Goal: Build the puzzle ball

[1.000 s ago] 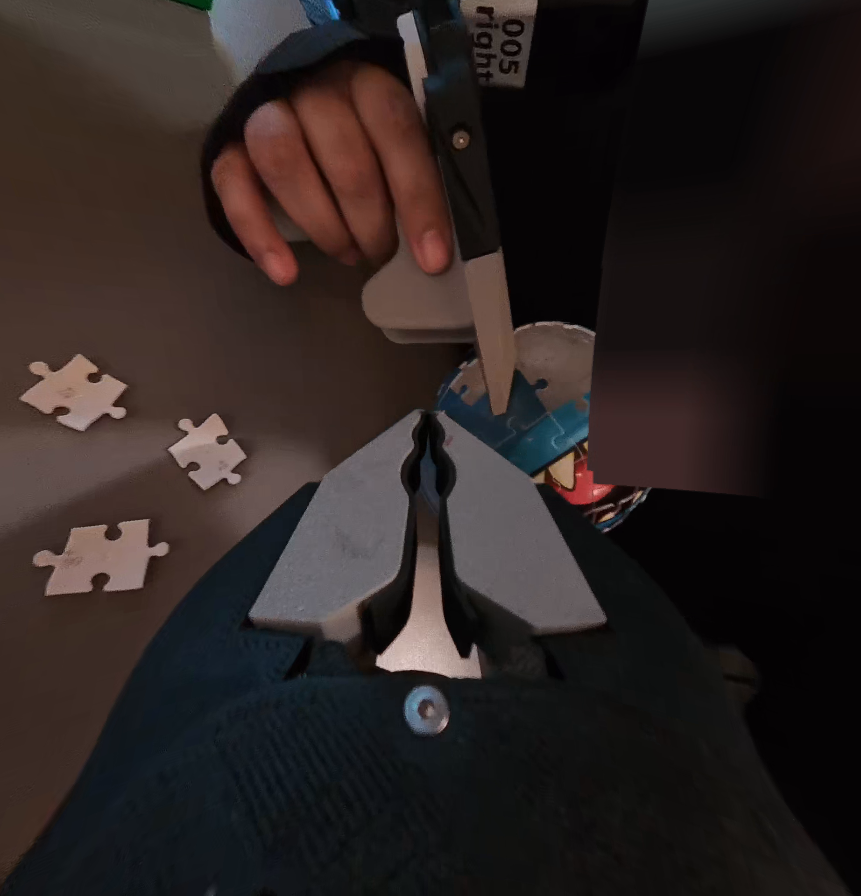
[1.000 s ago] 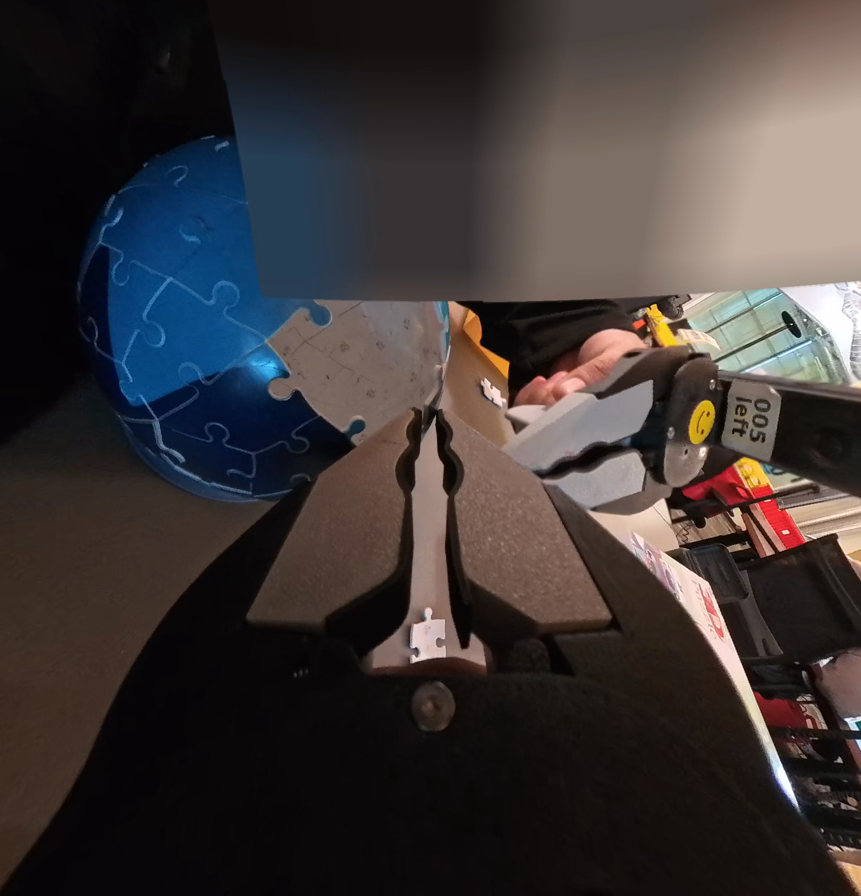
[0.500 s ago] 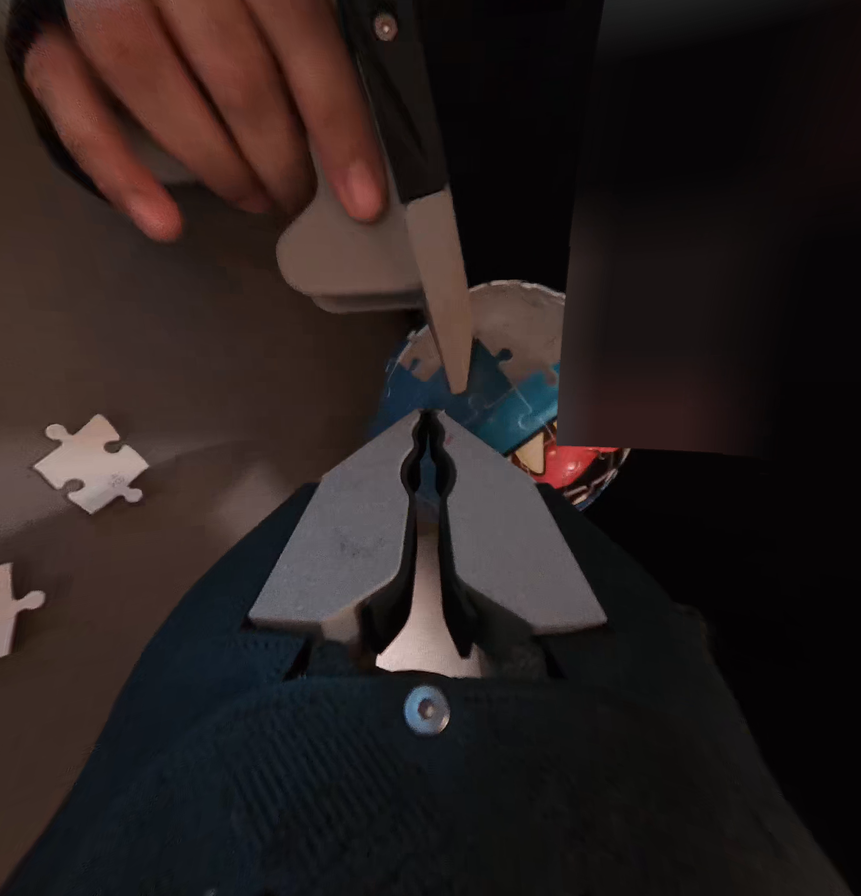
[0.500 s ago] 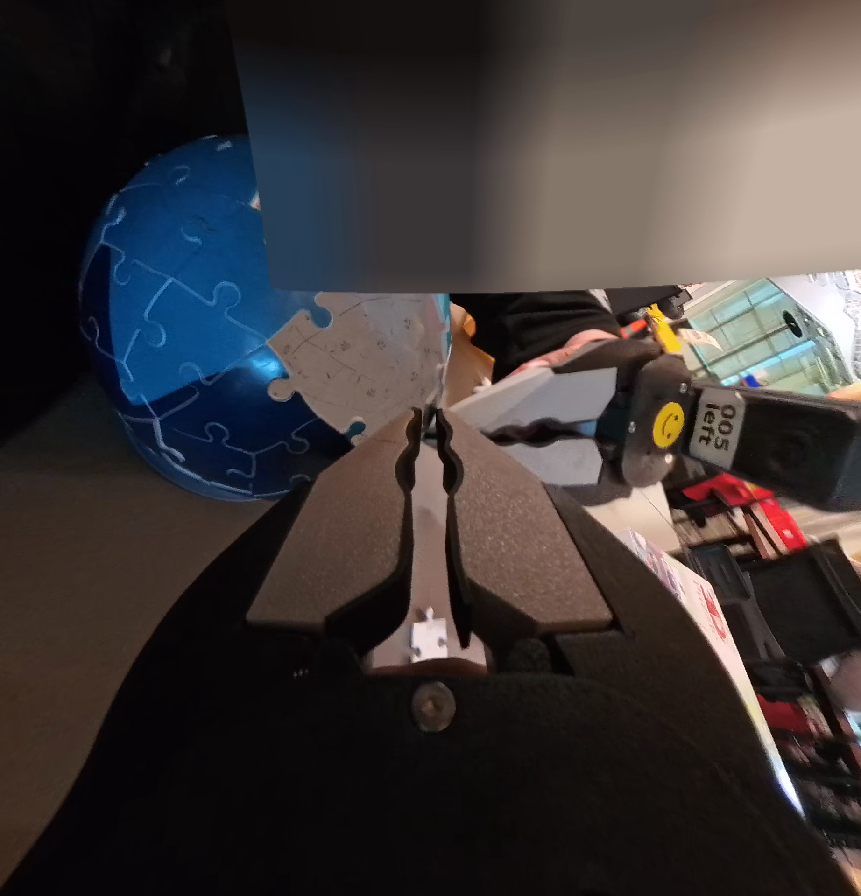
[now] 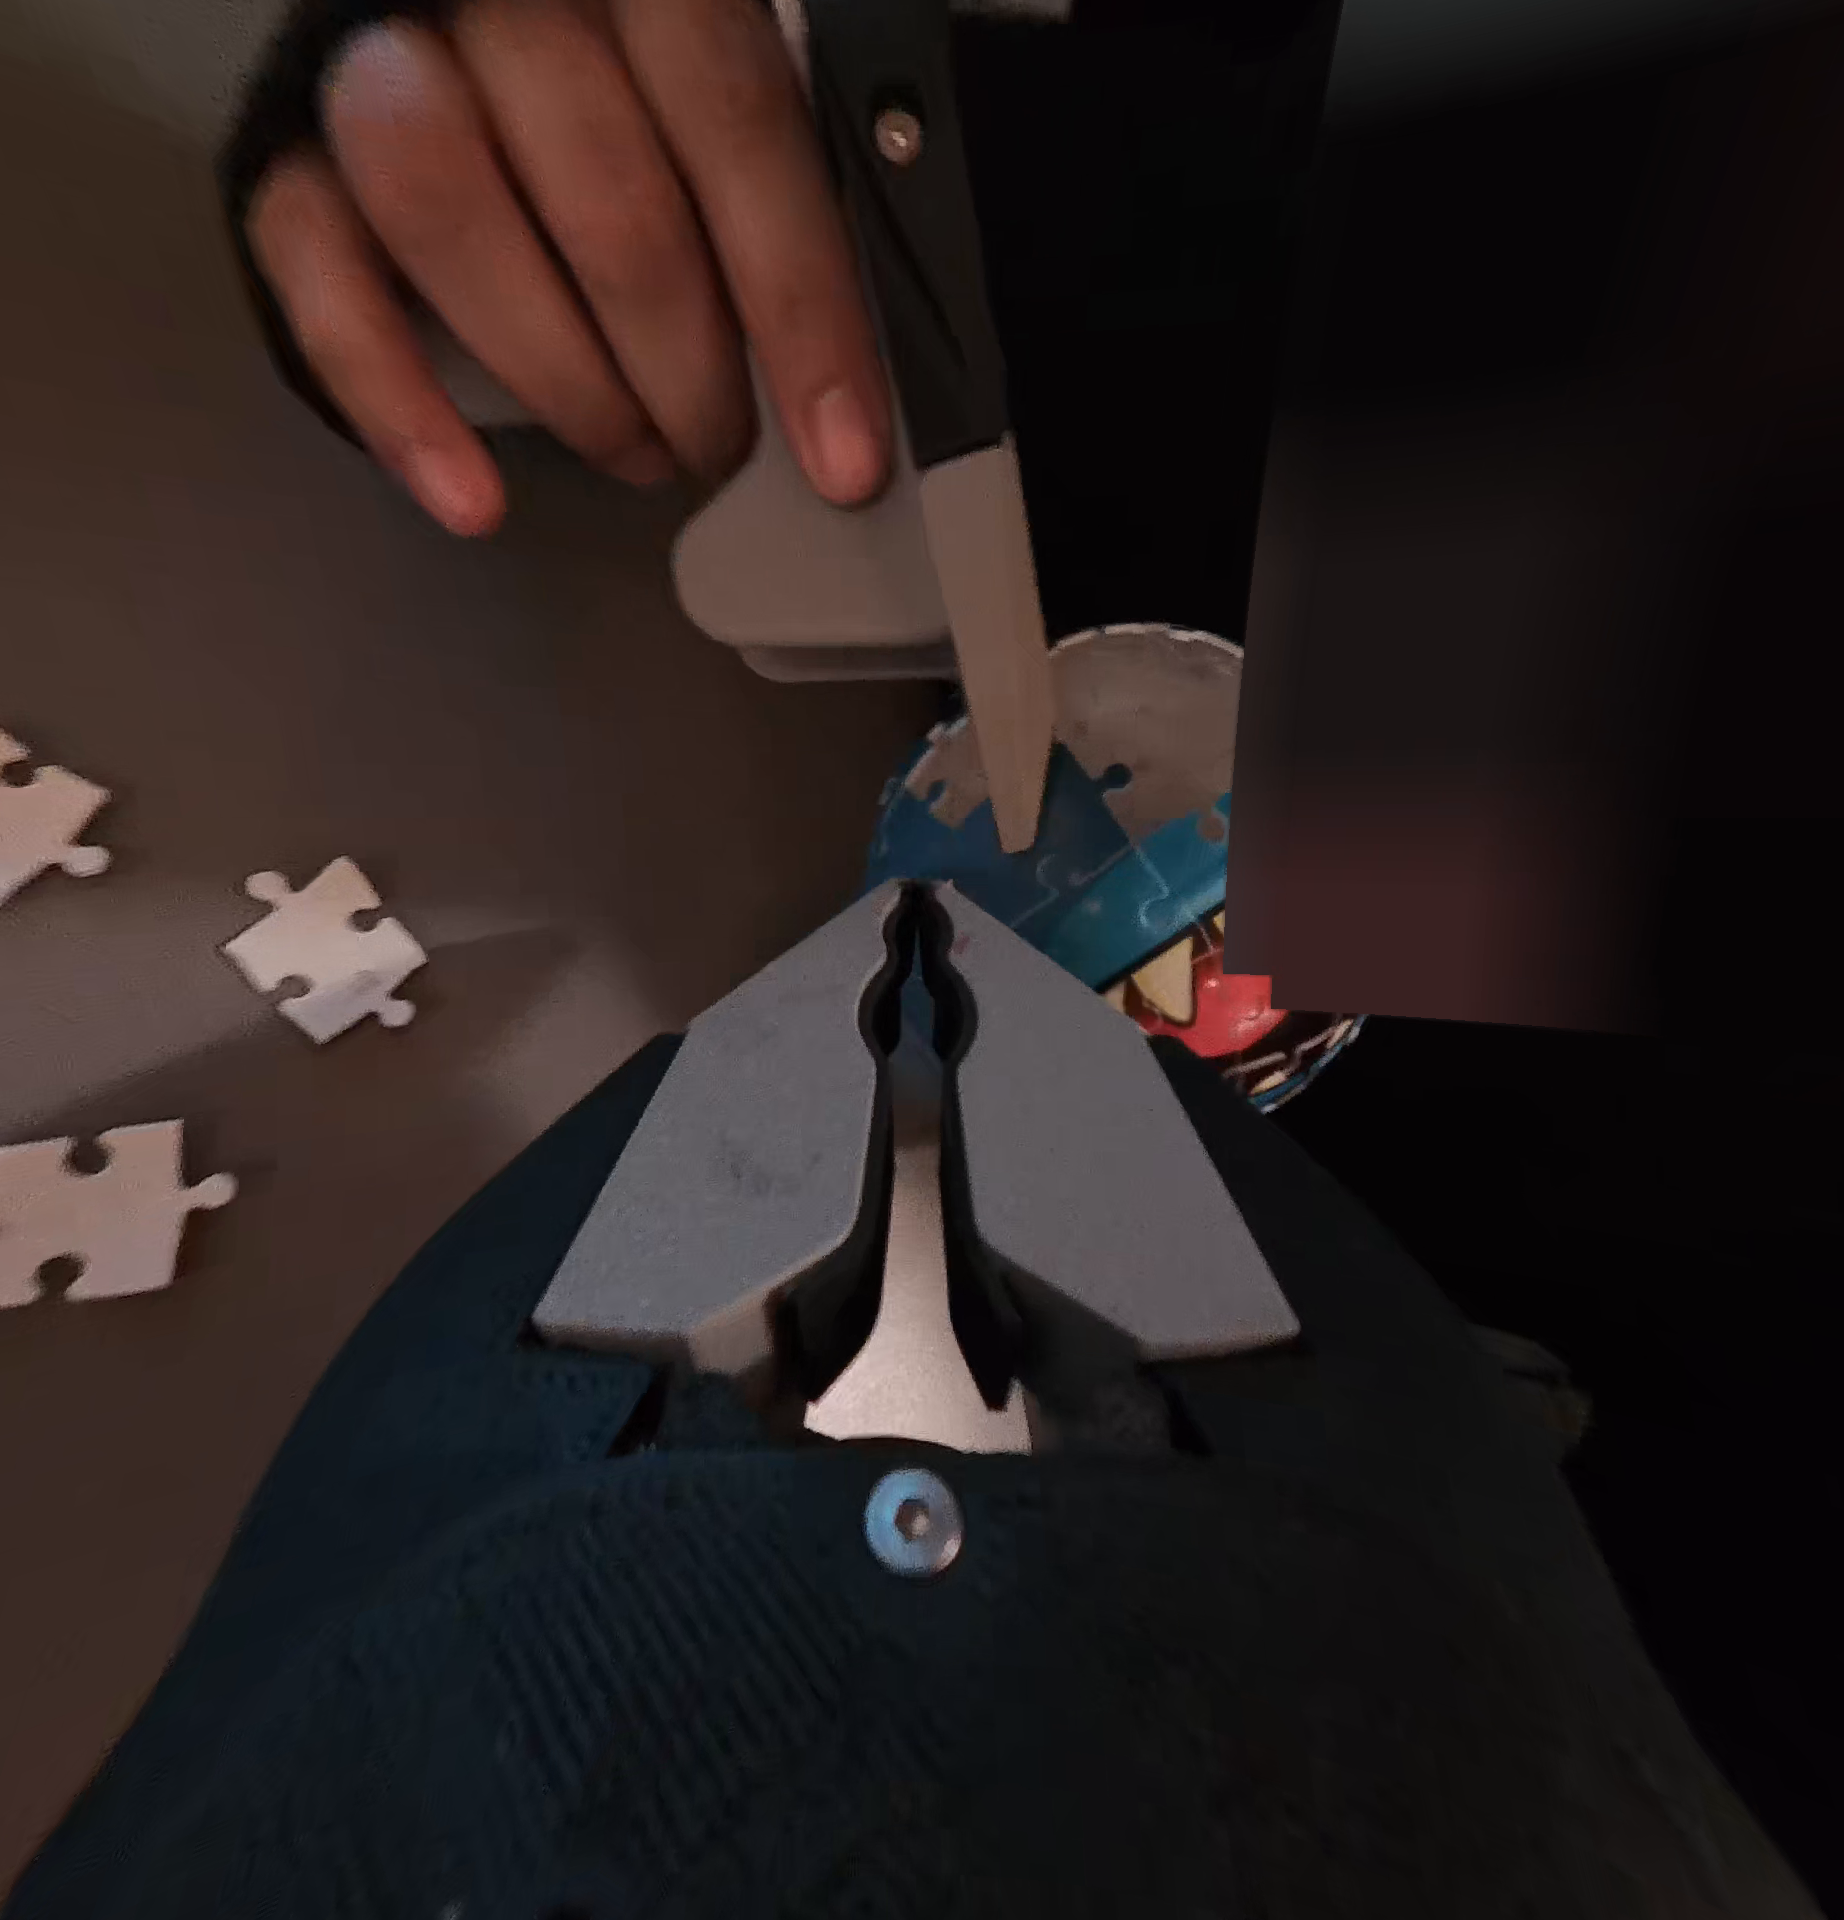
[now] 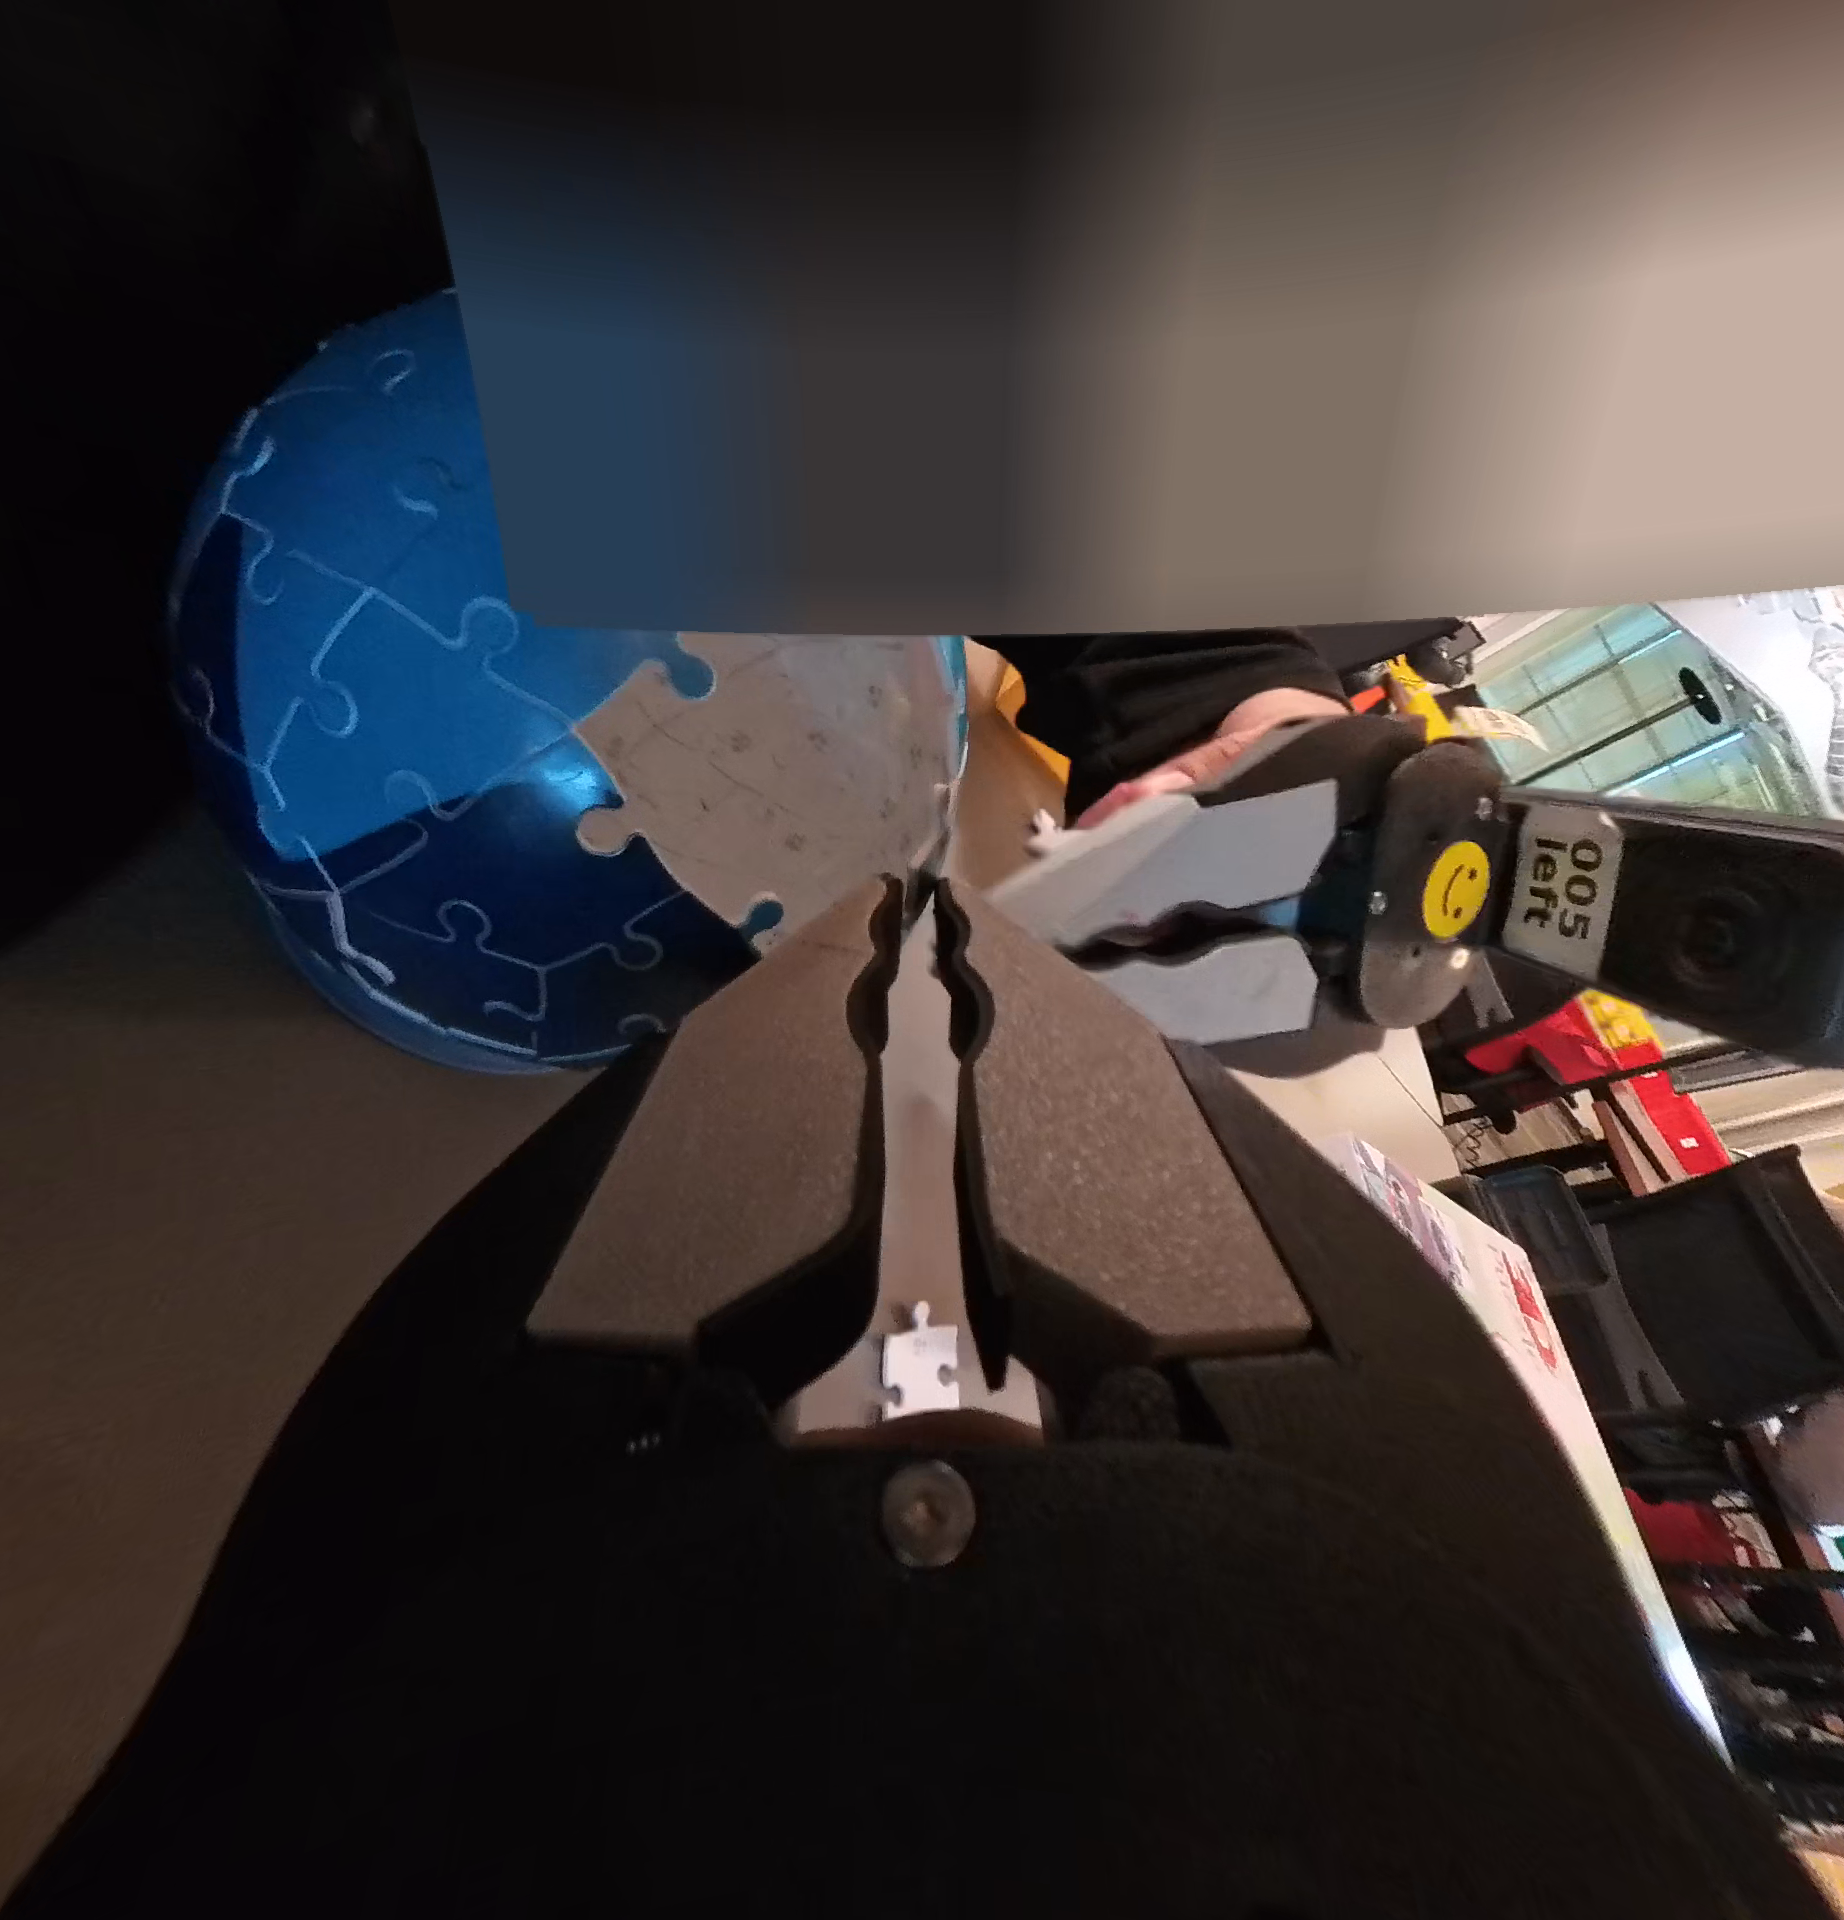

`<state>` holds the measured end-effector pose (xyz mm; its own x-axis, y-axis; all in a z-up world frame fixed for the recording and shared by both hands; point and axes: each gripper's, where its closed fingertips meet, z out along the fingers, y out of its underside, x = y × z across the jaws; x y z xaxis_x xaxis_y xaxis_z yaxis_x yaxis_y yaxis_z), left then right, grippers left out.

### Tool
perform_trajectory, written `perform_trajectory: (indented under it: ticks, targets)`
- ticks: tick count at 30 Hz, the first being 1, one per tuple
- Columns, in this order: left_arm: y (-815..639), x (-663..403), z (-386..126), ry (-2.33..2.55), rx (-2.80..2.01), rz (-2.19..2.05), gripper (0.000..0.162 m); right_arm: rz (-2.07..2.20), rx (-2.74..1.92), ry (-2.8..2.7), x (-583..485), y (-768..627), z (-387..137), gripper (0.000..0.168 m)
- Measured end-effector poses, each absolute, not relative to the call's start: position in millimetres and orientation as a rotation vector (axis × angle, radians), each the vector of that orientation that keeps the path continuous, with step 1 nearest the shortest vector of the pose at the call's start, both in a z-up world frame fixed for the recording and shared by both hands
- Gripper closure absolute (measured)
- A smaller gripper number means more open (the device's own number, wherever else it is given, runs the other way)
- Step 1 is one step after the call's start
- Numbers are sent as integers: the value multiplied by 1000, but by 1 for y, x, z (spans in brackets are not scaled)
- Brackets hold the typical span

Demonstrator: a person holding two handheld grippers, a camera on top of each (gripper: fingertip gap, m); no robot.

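I have the puzzle ball (image 6: 409, 790) sitting on the bench (image 6: 149, 1195) close to its near edge, about half built: a blue shell with a jagged open rim, the pale inside showing. I keep the right gripper (image 6: 913, 899) right at that rim, its jaws nearly pressed together with only a narrow slit at the tips; whether a thin piece sits between them I cannot tell. I judge I hold it there to work a piece along the rim. The left gripper (image 5: 913, 904) comes in from the other side with its jaws pressed together, tips just beside the ball's blue edge, probably to steady the shell. In the left wrist view the right gripper's pale finger (image 5: 996, 665) points down onto the blue rim. Three loose white pieces (image 5: 326, 951) lie face down towards the bench's left side, well apart from the ball

Compared with half a second ago, the left gripper has backed off a little: more loose pieces show, and the hand (image 5: 575, 249) on the right gripper sits further in view
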<state>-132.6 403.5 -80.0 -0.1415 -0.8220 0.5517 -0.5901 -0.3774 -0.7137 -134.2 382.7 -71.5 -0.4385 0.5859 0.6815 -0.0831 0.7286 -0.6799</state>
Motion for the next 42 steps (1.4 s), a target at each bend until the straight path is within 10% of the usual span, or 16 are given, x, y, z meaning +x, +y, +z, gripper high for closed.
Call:
perform_trajectory:
  ticks: [42]
  targets:
    - [366,-205,-14,899,-1732,-1095,162,1645,-1073,-1583,-97,430,-51,133]
